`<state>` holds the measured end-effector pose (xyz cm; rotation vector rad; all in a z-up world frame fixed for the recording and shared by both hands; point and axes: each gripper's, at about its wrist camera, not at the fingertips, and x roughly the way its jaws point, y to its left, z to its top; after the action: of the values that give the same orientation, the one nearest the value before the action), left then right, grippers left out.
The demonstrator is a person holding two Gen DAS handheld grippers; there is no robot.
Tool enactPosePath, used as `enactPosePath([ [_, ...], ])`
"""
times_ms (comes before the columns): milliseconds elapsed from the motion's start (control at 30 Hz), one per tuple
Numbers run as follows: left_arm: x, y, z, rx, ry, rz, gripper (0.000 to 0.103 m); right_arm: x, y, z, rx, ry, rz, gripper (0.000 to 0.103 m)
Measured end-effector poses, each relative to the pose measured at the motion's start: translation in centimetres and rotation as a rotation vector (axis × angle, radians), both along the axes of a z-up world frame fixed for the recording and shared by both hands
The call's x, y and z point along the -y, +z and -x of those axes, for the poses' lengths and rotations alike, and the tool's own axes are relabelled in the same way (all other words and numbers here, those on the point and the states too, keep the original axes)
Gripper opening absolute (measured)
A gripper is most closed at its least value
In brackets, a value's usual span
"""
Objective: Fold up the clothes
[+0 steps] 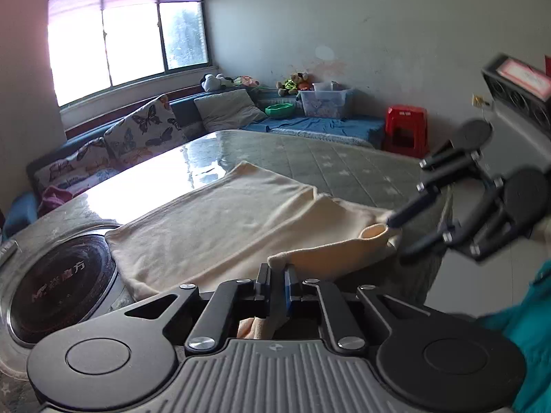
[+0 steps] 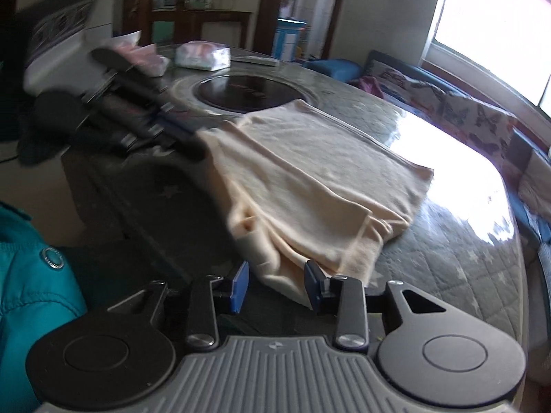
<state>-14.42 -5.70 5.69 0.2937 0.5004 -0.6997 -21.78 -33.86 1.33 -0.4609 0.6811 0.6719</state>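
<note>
A cream garment [image 1: 224, 227] lies partly folded on the table, its near edge hanging over the table's side [image 2: 310, 186]. My left gripper [image 1: 277, 287] is shut on the garment's near corner; it also shows blurred at the left of the right wrist view [image 2: 193, 144]. My right gripper [image 2: 277, 284] is open, its blue pads on either side of the garment's hanging end, not closed on it. In the left wrist view the right gripper [image 1: 396, 237] sits at the garment's other near corner with fingers apart.
The table [image 1: 344, 165] has a grey quilted cover under glass and a round black inset hob [image 1: 58, 296]. Tissue packs [image 2: 203, 55] lie at its far end. A sofa with butterfly cushions [image 1: 137, 130] and a red stool [image 1: 406, 130] stand beyond. My teal sleeve [image 2: 31, 275] is near.
</note>
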Motion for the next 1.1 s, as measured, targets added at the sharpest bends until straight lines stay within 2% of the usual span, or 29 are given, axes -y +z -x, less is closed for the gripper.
enactPosePath([
  [200, -0.3, 0.5, -1.5, -0.020, -0.005, 0.014, 0.008, -1.4, -0.4, -0.6, 0.078, 0.048, 0.040, 0.041],
  [367, -0.4, 0.4, -1.5, -0.038, -0.013, 0.022, 0.008, -2.3, -1.5, -2.4, 0.083, 0.087, 0.065, 0.041],
  [433, -0.6, 0.4, -1.6, -0.050, -0.011, 0.030, 0.008, -2.6, -1.9, -3.1, 0.068, 0.094, 0.066, 0.036],
  [500, -0.7, 0.3, -1.5, -0.056, -0.011, 0.031, 0.009, -2.6, -2.1, -3.7, 0.043, 0.089, 0.068, 0.023],
  [533, -0.7, 0.2, -1.4, -0.059, -0.011, 0.029, 0.010, -2.6, -2.1, -3.9, 0.035, 0.088, 0.063, 0.021],
  [600, -0.9, 0.0, -0.9, -0.061, -0.008, 0.026, 0.012, -2.5, -1.7, -4.7, 0.004, 0.081, 0.037, 0.015],
  [733, -1.4, -0.4, -0.1, -0.058, 0.001, 0.016, 0.022, -2.1, -1.0, -5.9, -0.047, 0.049, -0.019, 0.012],
  [800, -1.7, -0.6, 0.4, -0.053, 0.007, 0.013, 0.033, -2.0, -0.6, -6.5, -0.062, 0.034, -0.038, 0.012],
  [833, -1.8, -0.6, 0.6, -0.046, 0.011, 0.007, 0.042, -2.0, -0.4, -6.7, -0.068, 0.030, -0.046, 0.011],
  [867, -1.9, -0.8, 0.9, -0.041, 0.012, 0.002, 0.045, -2.0, -0.2, -6.9, -0.072, 0.027, -0.052, 0.011],
  [1100, -1.9, -2.3, 2.3, -0.006, 0.010, -0.067, 0.047, -2.2, 0.8, -8.2, -0.093, 0.006, -0.071, 0.011],
])
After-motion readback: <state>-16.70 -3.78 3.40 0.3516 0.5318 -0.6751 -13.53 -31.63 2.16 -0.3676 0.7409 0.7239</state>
